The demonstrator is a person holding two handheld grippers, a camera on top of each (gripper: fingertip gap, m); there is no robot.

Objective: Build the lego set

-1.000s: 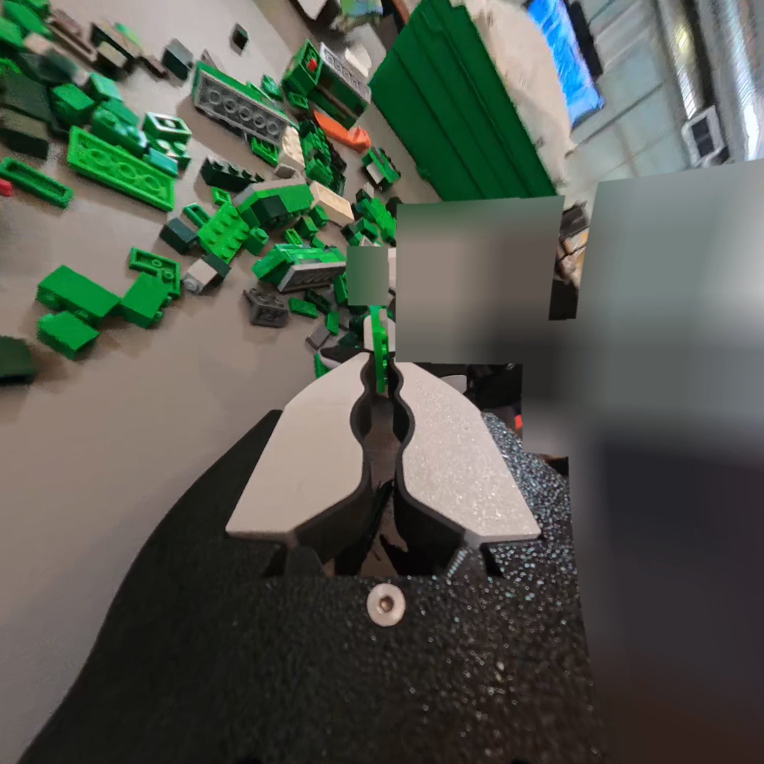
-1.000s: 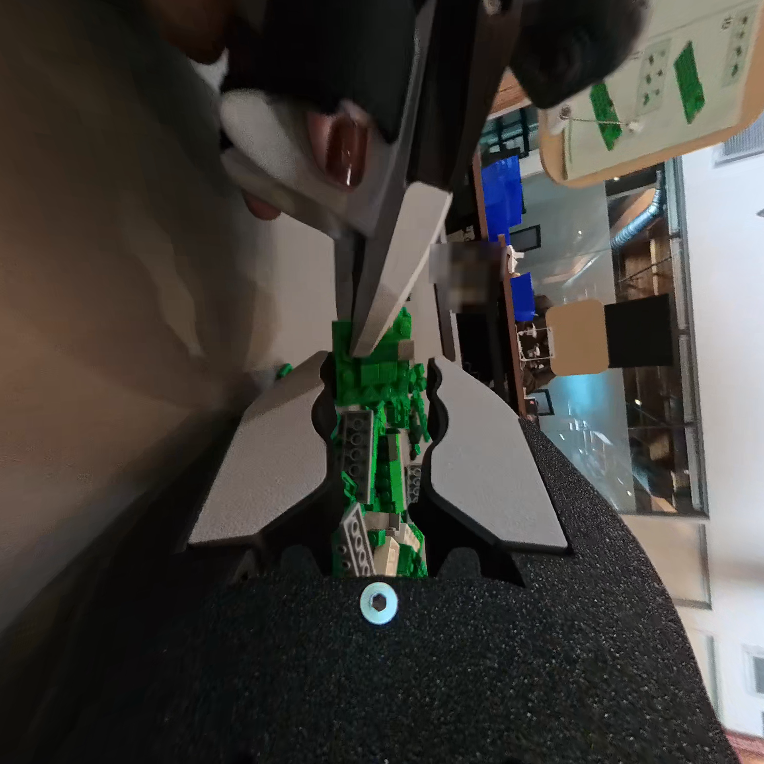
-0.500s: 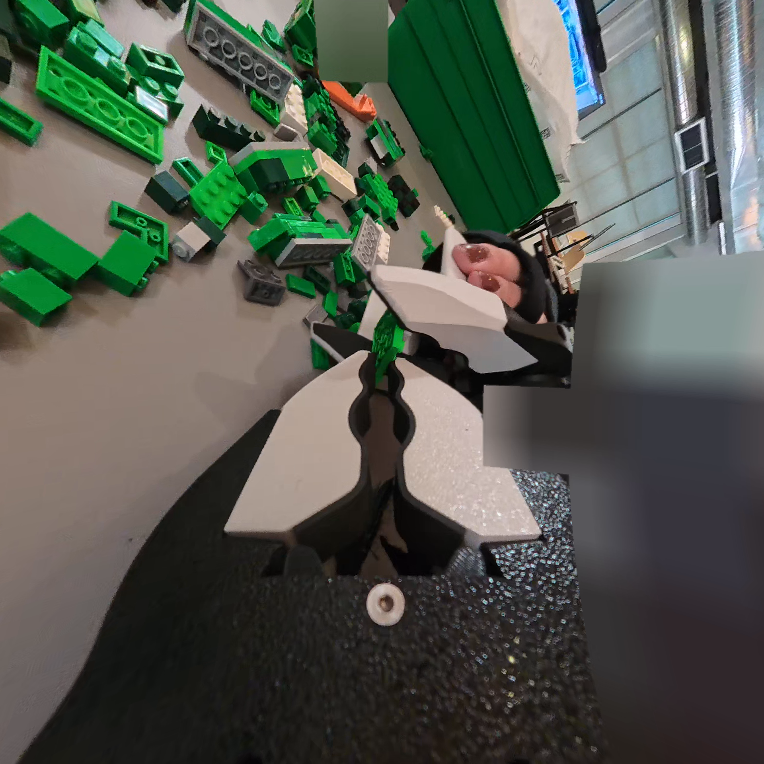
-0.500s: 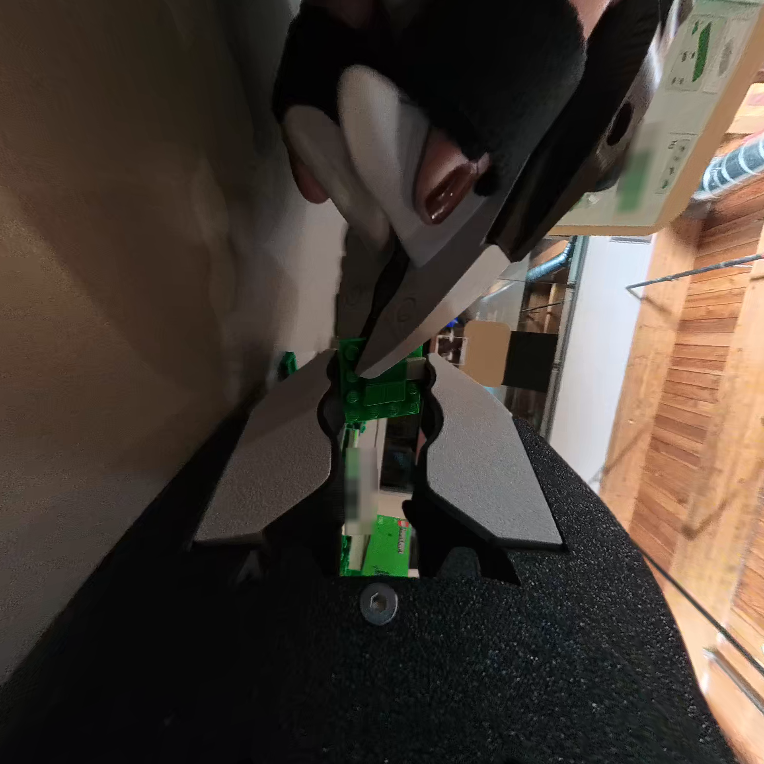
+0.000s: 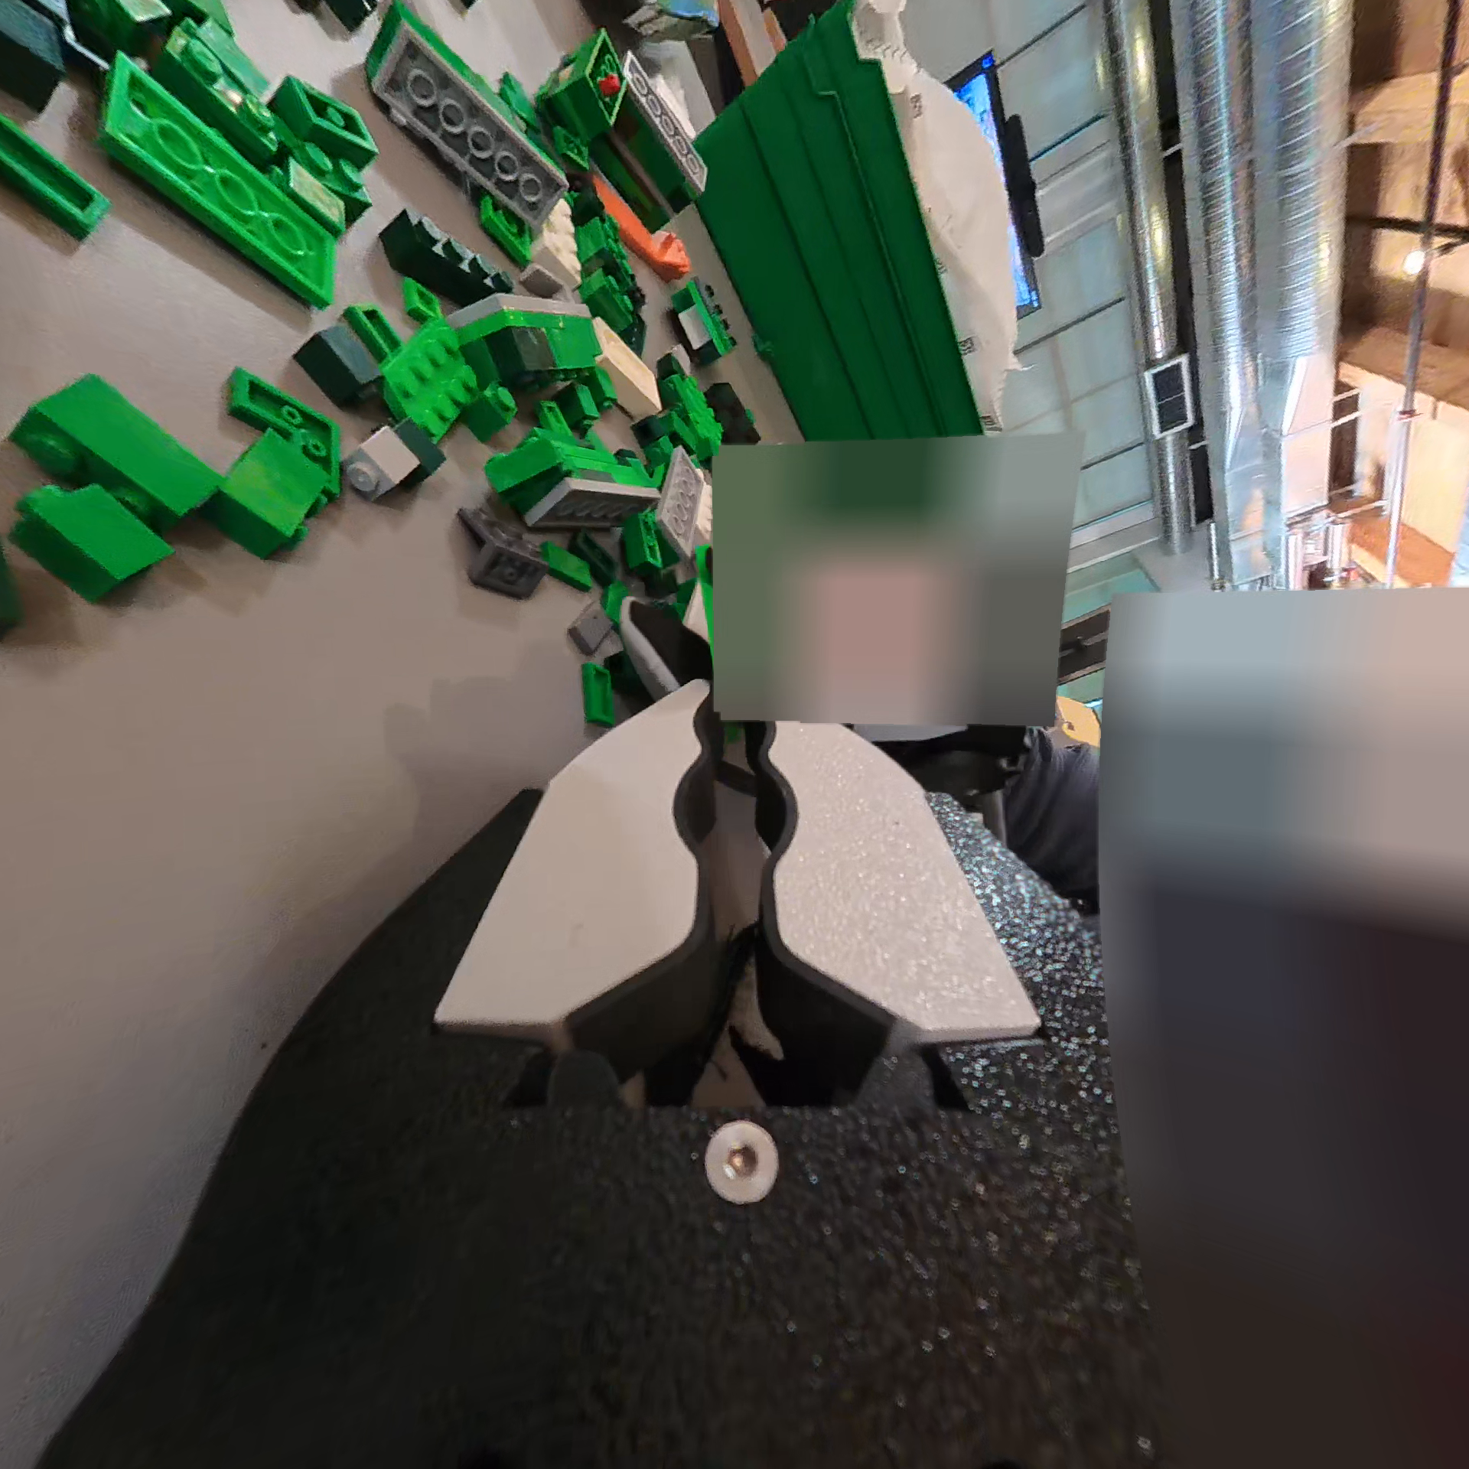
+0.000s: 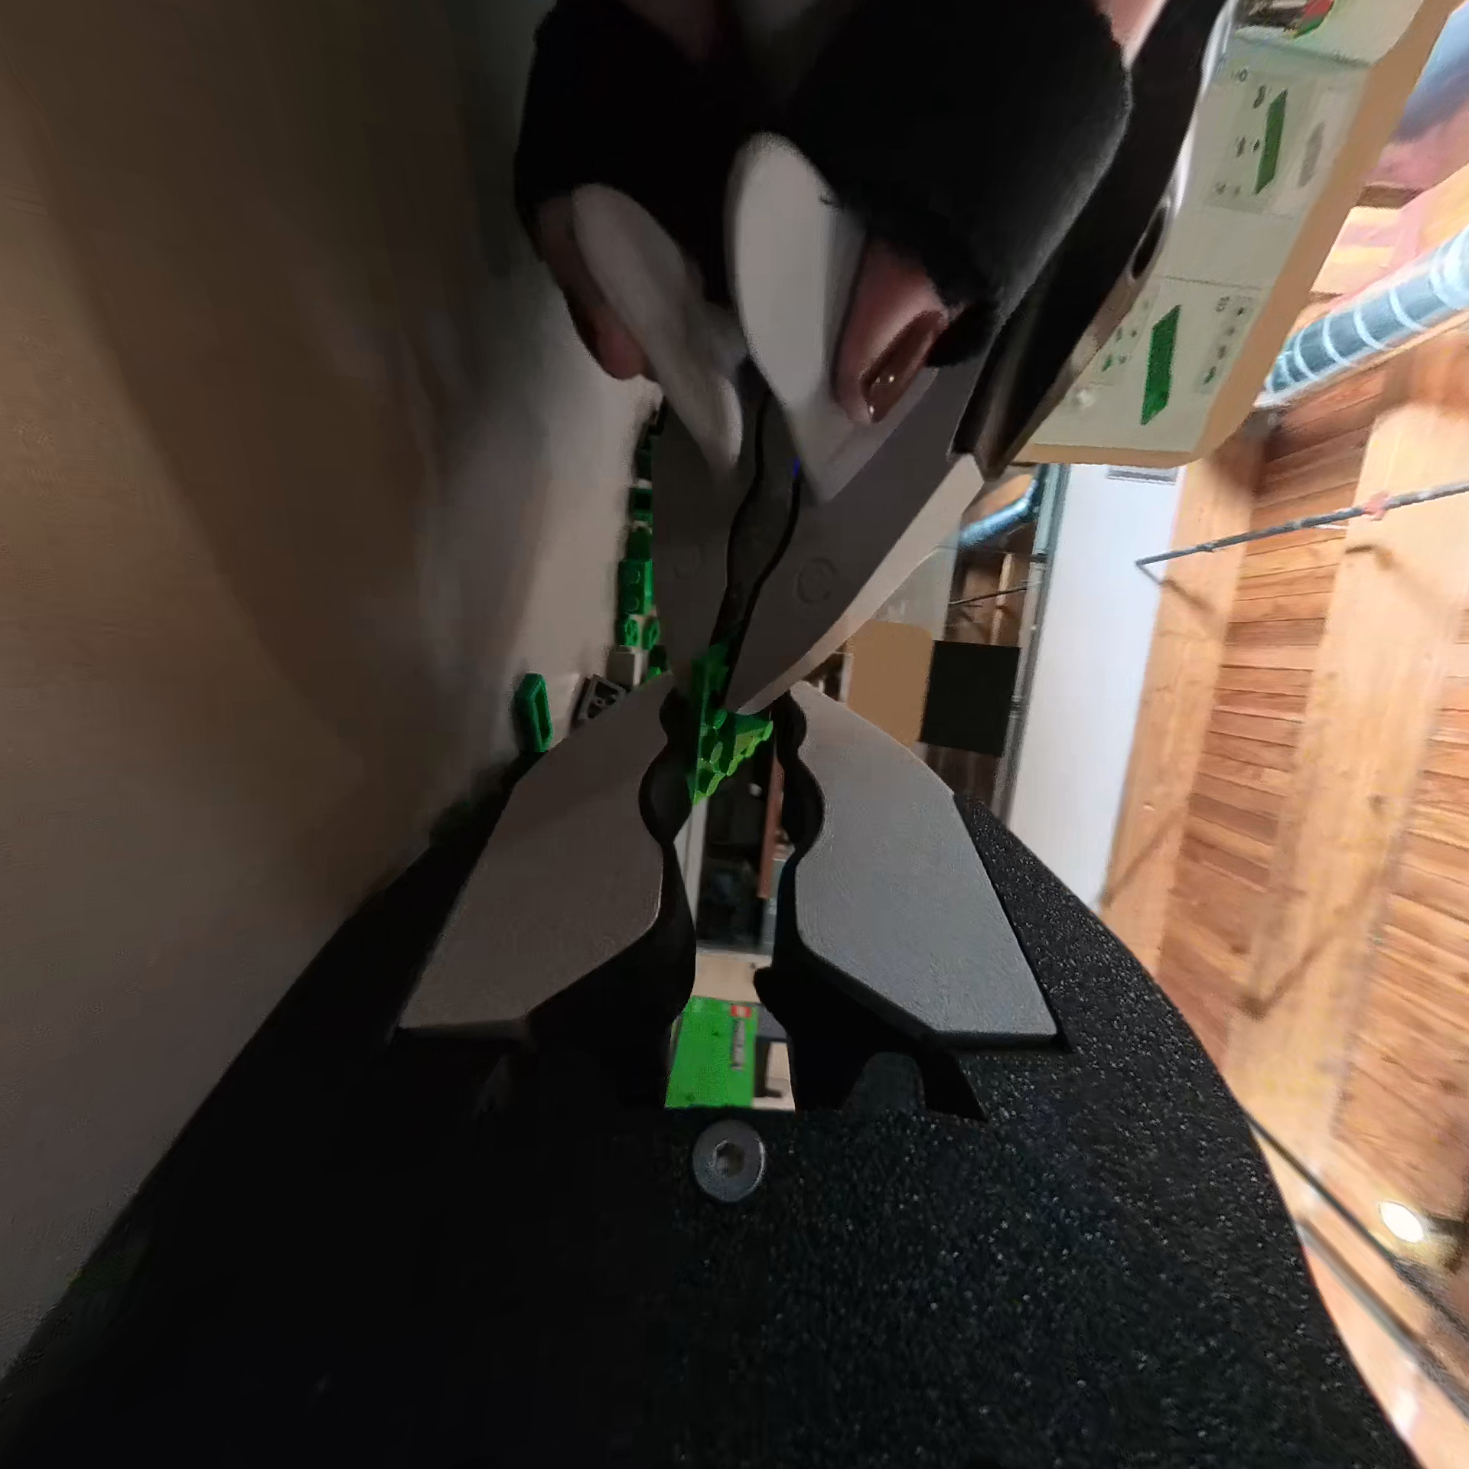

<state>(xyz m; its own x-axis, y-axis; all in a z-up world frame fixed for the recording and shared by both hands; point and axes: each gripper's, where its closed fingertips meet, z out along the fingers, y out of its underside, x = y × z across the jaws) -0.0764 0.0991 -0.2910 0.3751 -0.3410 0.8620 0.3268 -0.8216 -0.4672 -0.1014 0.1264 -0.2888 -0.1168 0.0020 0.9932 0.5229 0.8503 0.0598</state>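
My left gripper [image 5: 735,719] has its jaws almost together; a blurred patch hides its tips. In the right wrist view the left gripper [image 6: 727,684] points down, shut on a thin bright green lego piece [image 6: 719,755]. A person's hand [image 6: 890,358] in a black fingerless glove holds it. The piece hangs between the tips of my right gripper [image 6: 727,715], whose jaws stand close on either side of it, a sliver of gap on the right. One right gripper finger [image 5: 652,644] shows in the left wrist view.
Many loose green, grey and white bricks [image 5: 445,381] lie spread on the grey table [image 5: 238,795]. A big green bin [image 5: 835,238] stands behind them. An instruction sheet on a board [image 6: 1240,238] stands at the upper right. A few bricks [image 6: 532,711] lie beside my right gripper. My left and right fingertips are right by each other.
My right jaws have narrowed around the green piece, which now shows edge-on. The left gripper has come closer over it. Both views have swung, and the left view sits nearer the pile.
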